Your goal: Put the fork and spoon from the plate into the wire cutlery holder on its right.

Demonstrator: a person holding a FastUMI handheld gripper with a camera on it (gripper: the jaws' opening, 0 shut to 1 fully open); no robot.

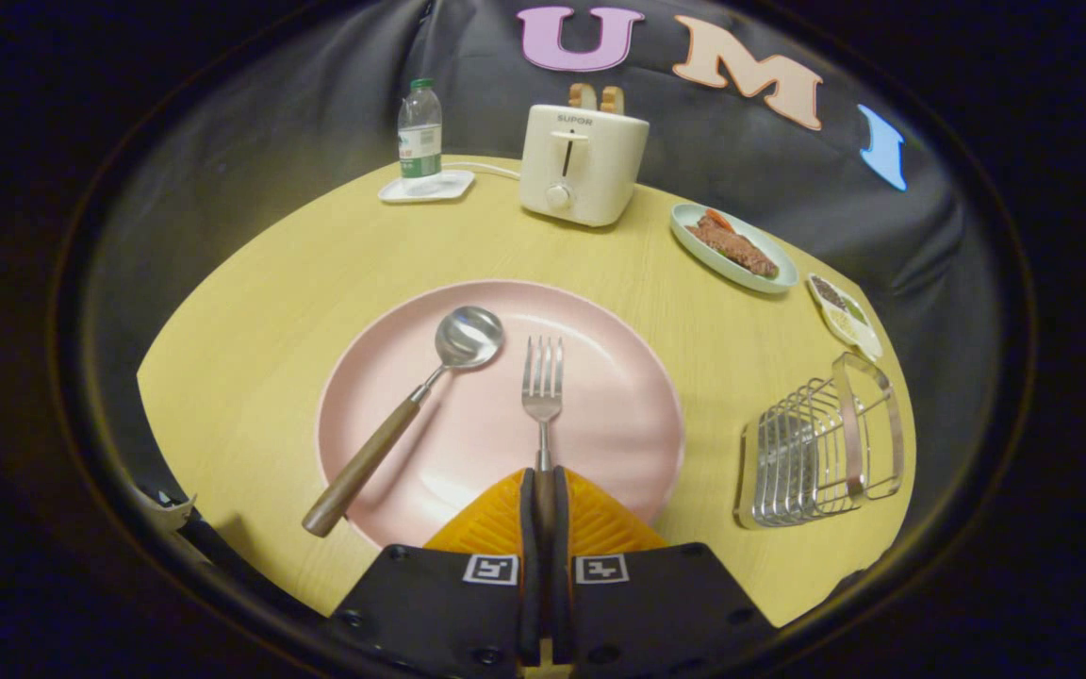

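A pink plate (618,415) lies on the wooden table just ahead of my fingers. On it rests a metal spoon (411,407) with a wooden handle, lying diagonally with its bowl toward the far side and its handle over the plate's near left rim. A fork (542,391) lies in the middle of the plate, tines pointing away. My gripper (544,490) is shut on the fork's wooden handle, which runs back between the two fingers. The wire cutlery holder (821,448) stands on the table to the right of the plate.
Beyond the plate stand a cream toaster (581,165) with bread in it and a water bottle (420,132) on a small white tray. A green dish of food (733,247) and a small condiment dish (845,314) lie behind the holder.
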